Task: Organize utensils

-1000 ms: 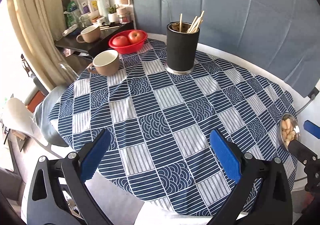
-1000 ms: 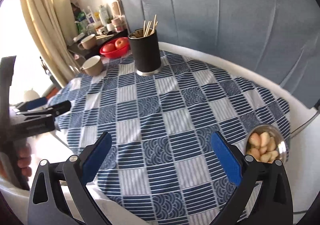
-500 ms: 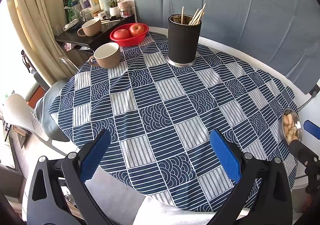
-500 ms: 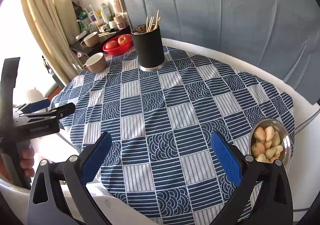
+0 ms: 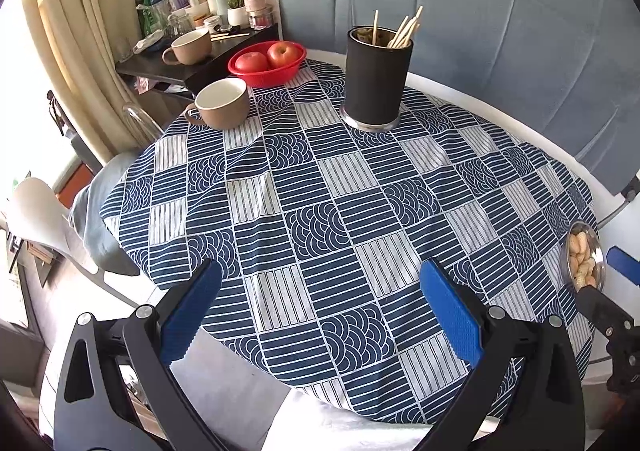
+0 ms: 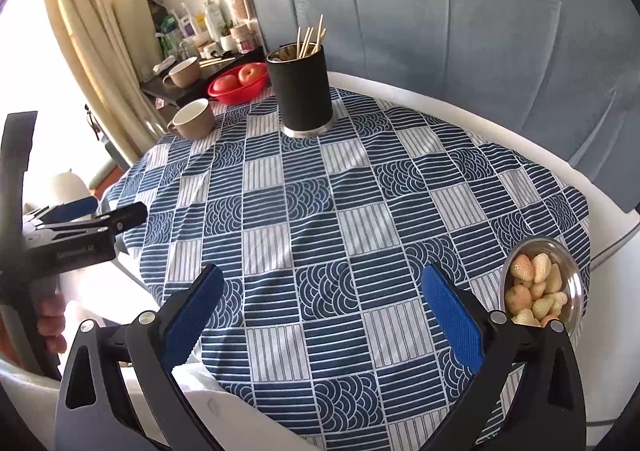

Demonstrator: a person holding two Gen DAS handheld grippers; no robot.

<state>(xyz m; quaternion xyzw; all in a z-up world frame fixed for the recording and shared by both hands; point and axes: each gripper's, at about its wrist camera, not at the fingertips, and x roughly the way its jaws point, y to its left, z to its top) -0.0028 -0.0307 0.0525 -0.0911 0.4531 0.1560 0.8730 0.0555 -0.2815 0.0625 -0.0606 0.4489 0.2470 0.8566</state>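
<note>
A black cylindrical holder (image 5: 377, 85) with several wooden chopsticks (image 5: 405, 33) standing in it sits at the far side of the round table with its blue patterned cloth (image 5: 328, 211). It also shows in the right wrist view (image 6: 301, 93). My left gripper (image 5: 320, 305) is open and empty, held above the table's near edge. My right gripper (image 6: 324, 307) is open and empty, also above the near edge, further right. The left gripper shows from the side at the left of the right wrist view (image 6: 80, 223).
A tan cup (image 5: 222, 103) and a red bowl of apples (image 5: 266, 63) stand at the far left. A small metal bowl of pale fruit (image 6: 540, 287) sits at the right edge. A dark side shelf (image 5: 192, 59) holds another cup and bottles. Padded blue wall behind.
Both grippers have pulled back and risen a little from the table, so more of the cloth and the near edge shows. Both stay open and empty.
</note>
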